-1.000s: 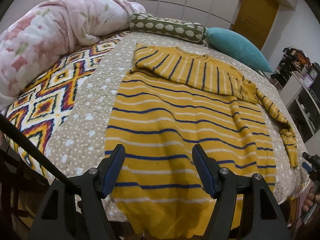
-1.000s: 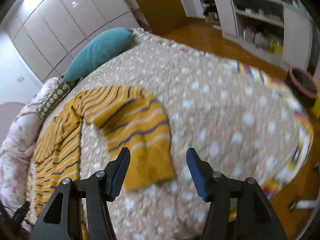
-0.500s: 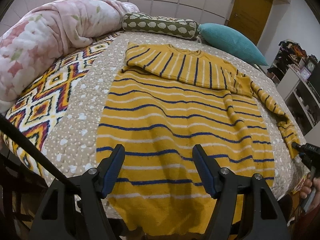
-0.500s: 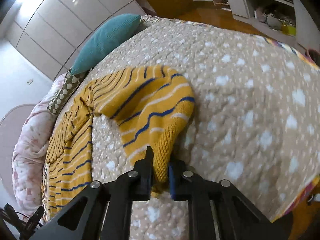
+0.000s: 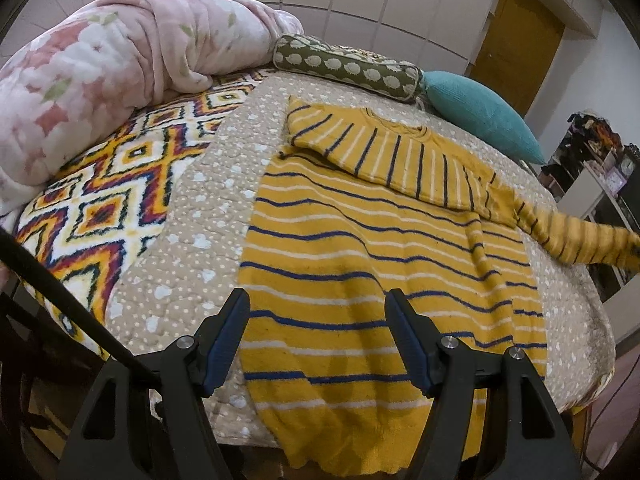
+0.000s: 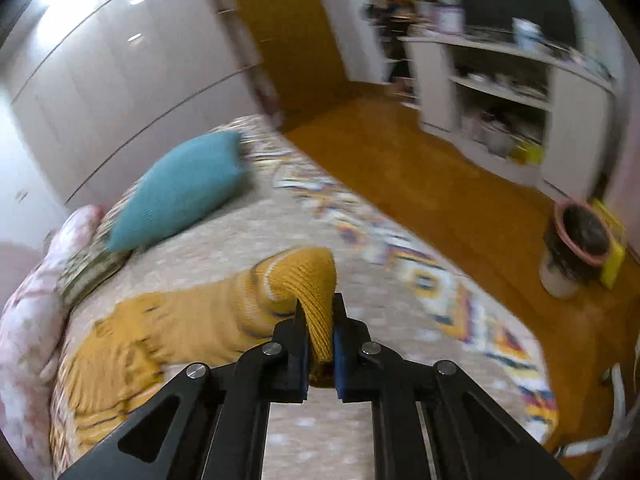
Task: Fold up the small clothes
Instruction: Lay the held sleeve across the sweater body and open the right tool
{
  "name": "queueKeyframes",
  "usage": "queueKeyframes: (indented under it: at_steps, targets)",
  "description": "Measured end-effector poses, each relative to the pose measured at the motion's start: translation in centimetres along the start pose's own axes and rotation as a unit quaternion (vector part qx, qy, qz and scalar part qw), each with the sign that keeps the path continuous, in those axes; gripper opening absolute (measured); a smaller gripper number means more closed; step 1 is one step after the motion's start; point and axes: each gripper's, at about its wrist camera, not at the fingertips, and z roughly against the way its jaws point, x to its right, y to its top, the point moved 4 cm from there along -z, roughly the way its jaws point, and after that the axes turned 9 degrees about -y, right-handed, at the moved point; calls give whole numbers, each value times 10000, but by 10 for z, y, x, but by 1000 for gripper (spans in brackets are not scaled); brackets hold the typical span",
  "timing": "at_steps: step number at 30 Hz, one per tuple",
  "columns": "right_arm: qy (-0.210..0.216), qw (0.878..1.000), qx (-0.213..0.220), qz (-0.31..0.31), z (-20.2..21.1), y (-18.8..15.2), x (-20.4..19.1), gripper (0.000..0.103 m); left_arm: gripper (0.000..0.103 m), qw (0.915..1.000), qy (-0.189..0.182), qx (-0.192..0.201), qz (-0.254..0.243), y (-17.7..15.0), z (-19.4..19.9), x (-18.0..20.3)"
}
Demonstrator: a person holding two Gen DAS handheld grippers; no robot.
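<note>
A yellow sweater with blue and white stripes lies flat on the dotted beige bedspread. Its left sleeve is folded across the chest. My left gripper is open and empty, hovering over the sweater's lower hem. My right gripper is shut on the cuff of the right sleeve and holds it lifted off the bed; the sleeve stretches out to the right in the left wrist view. The sweater body shows blurred at the left of the right wrist view.
A pink floral duvet, a green patterned bolster and a teal pillow lie at the head of the bed. A patterned blanket covers the left side. White shelving and a pot stand on the wooden floor.
My right gripper closed on the right sleeve cuff and has lifted it off the bed, pulling the sleeve straight. My left gripper drifted slightly lower over the hem, still open.
</note>
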Motion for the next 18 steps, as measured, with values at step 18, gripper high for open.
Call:
queueKeyframes:
  at_steps: [18]
  targets:
    - [2235, 9271, -1611, 2541, -25, -123, -423, 10, 69, 9981, 211, 463, 344, 6, 31, -70]
